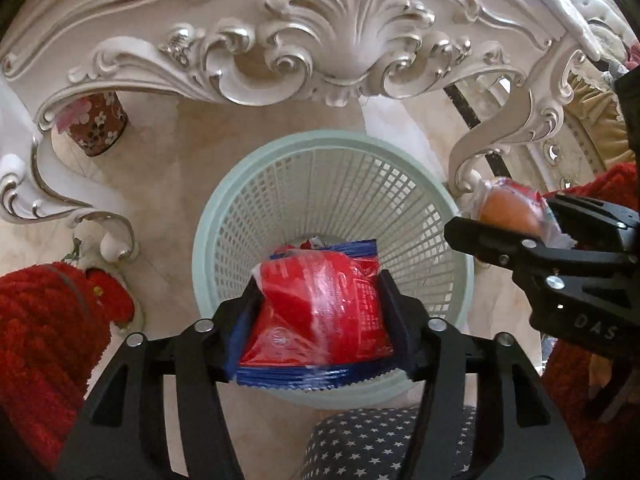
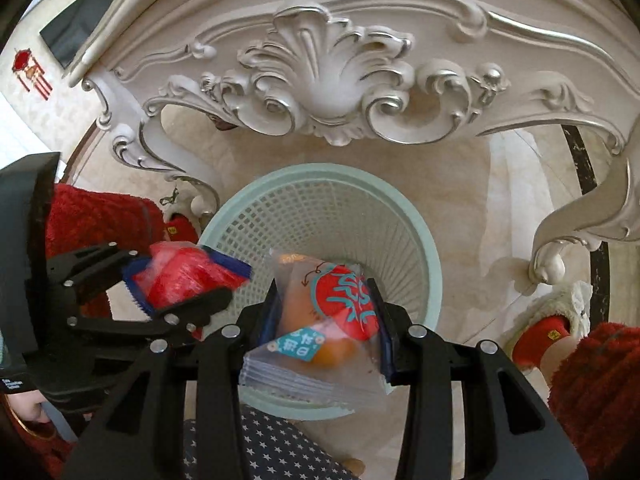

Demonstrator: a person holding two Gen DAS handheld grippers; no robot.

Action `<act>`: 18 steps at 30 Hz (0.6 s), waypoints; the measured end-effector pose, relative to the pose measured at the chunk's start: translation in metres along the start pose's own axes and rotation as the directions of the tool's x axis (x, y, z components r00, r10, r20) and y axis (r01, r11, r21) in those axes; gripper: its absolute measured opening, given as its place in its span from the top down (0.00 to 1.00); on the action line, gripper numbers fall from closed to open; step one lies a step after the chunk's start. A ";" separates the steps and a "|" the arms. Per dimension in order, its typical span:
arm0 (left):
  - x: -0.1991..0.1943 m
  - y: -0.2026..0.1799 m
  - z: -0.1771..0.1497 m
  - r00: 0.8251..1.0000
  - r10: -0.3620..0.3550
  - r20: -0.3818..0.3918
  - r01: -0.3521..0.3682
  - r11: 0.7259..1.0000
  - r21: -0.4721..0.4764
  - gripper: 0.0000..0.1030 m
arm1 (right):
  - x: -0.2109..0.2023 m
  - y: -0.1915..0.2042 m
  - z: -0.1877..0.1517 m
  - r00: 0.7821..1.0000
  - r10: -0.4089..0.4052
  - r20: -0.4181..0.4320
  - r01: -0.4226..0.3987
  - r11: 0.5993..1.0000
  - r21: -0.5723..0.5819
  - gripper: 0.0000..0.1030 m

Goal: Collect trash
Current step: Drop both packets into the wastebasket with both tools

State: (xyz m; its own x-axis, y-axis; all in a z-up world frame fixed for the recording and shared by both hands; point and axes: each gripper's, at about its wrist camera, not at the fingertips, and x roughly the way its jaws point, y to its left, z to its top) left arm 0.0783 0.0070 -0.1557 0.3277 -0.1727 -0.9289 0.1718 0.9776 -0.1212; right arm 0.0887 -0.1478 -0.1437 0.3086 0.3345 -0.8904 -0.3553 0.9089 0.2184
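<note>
A pale green mesh wastebasket (image 1: 404, 184) stands on the floor under an ornate white table; it also shows in the right wrist view (image 2: 404, 236). My left gripper (image 1: 320, 312) is shut on a red and blue snack packet (image 1: 320, 312) and holds it over the basket's near side; both show in the right wrist view, gripper (image 2: 180, 280) and packet (image 2: 180, 276). My right gripper (image 2: 326, 316) is shut on a clear packet with an orange pastry (image 2: 326, 316), above the basket's near rim. In the left wrist view this gripper (image 1: 516, 216) and its packet (image 1: 508, 208) sit by the basket's right rim. Some wrapper lies in the basket bottom (image 1: 314, 243).
The carved white table apron (image 1: 340, 40) and its curled legs (image 1: 492, 140) stand close behind and beside the basket. A floral cylinder (image 1: 96, 124) stands on the marble floor at back left. Red fuzzy sleeves (image 1: 44, 340) and star-patterned fabric (image 1: 380, 440) are near me.
</note>
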 end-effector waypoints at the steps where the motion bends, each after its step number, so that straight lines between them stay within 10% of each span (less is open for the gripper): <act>1: 0.002 0.000 0.000 1.000 0.028 -0.007 -0.028 1.000 0.001 0.33 | -0.001 -0.001 0.000 1.000 0.003 0.004 -0.003 1.000 -0.001 0.59; 5: 0.001 0.000 -0.003 0.997 0.073 0.003 -0.073 0.997 -0.005 0.13 | -0.002 -0.002 0.001 0.999 -0.040 0.014 0.040 0.999 -0.006 0.25; 18: -0.001 0.006 -0.003 0.997 0.071 0.020 -0.070 0.997 -0.020 0.11 | 0.004 -0.011 -0.001 0.998 -0.057 -0.019 0.058 0.997 0.043 0.24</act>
State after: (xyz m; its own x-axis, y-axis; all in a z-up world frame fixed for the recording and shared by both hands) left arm 0.0764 0.0135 -0.1562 0.3573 -0.1056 -0.9280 0.1300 0.9895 -0.0626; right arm 0.0931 -0.1571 -0.1504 0.3114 0.2776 -0.9088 -0.2989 0.9364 0.1837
